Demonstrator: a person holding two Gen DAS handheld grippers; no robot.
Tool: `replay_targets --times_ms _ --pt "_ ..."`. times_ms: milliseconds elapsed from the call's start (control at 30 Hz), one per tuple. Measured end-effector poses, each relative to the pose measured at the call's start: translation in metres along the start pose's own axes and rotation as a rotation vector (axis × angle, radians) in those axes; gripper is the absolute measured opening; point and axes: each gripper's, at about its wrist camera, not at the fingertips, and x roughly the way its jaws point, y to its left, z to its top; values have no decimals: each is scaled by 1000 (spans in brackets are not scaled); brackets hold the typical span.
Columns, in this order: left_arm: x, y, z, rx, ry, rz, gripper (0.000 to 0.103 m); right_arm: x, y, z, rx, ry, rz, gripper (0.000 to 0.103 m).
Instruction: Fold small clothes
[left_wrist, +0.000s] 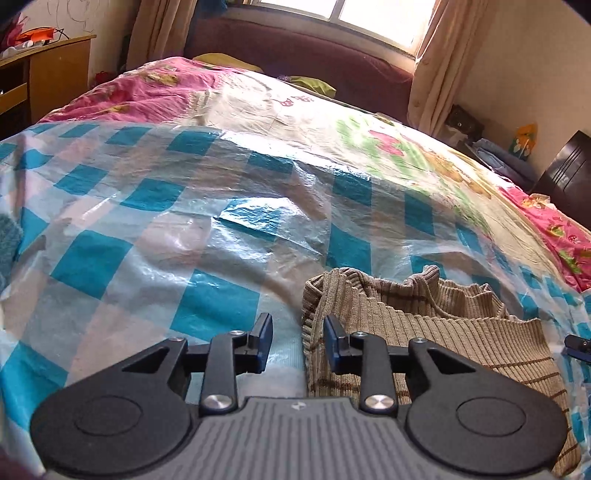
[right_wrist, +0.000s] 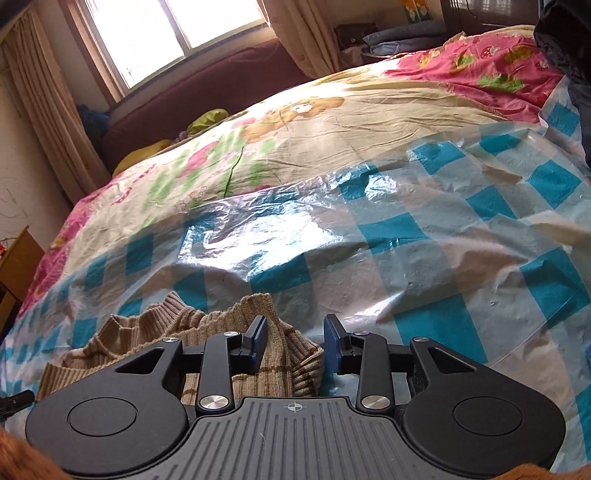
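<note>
Left wrist view: left hand-held gripper partly open, nothing held, over left edge of beige ribbed sweater lying on checked plastic sheet. Right wrist view: right hand-held gripper partly open, empty, over sweater's right edge.

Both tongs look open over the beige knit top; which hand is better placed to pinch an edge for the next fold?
Probably right. The right tongs stand open with the beige knit top edge bunched between them. The left tongs are also open, but the top's edge lies mostly beside one finger, over the checked plastic sheet.
</note>
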Motion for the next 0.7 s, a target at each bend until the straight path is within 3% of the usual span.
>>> replay_targets --times_ms 133,267,367,533,700 --pt "-35 2 -21 23 32 -67 42 -35 -6 -27 -34 61 62 55" --pt "-52 -4 -53 53 91 -95 44 -38 -1 -61 -55 185 113 55" --pt "-50 -2 -71 54 116 -61 45 -29 1 -79 -63 240 124 56" --pt "-35 8 -75 -15 156 -76 48 -23 4 -83 -62 259 132 62" --pt "-37 3 -80 -7 188 -172 49 -28 2 -82 -69 292 190 62"
